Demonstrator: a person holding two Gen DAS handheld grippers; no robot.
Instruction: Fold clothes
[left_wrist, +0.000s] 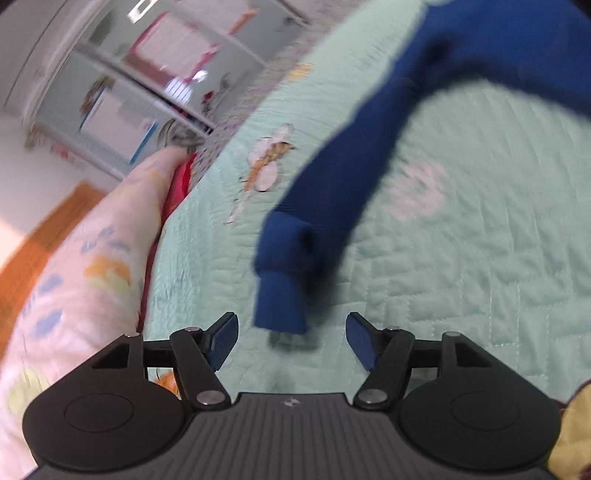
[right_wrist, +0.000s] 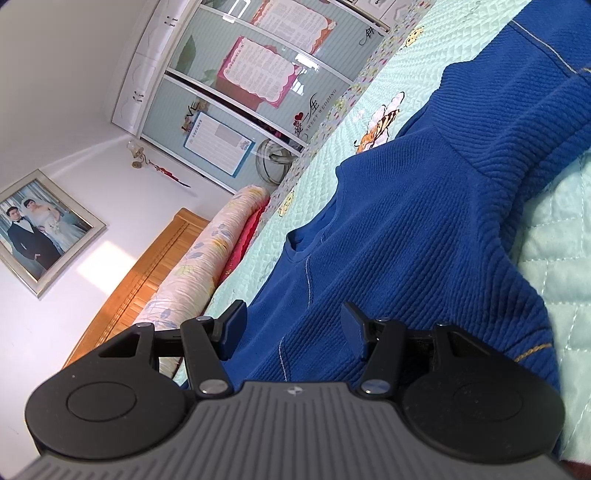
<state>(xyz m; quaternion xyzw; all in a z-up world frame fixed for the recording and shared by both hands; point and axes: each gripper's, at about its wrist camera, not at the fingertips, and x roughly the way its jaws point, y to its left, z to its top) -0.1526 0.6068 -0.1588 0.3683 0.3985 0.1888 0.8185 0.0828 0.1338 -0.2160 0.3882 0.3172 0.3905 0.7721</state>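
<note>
A blue knit sweater lies spread on a mint-green quilted bedspread. In the left wrist view, one blue sleeve runs down from the upper right, and its ribbed cuff ends just ahead of my left gripper. That gripper is open, with the cuff slightly beyond its fingertips and nothing between them. The view is motion-blurred. My right gripper is open too, hovering over the sweater's body near the neckline, with blue fabric beneath the gap between its fingers.
A rolled floral quilt and something red lie along the bed's left edge, beside a wooden headboard. A glass-door wardrobe and a framed photo line the walls. A yellow object shows at the lower right.
</note>
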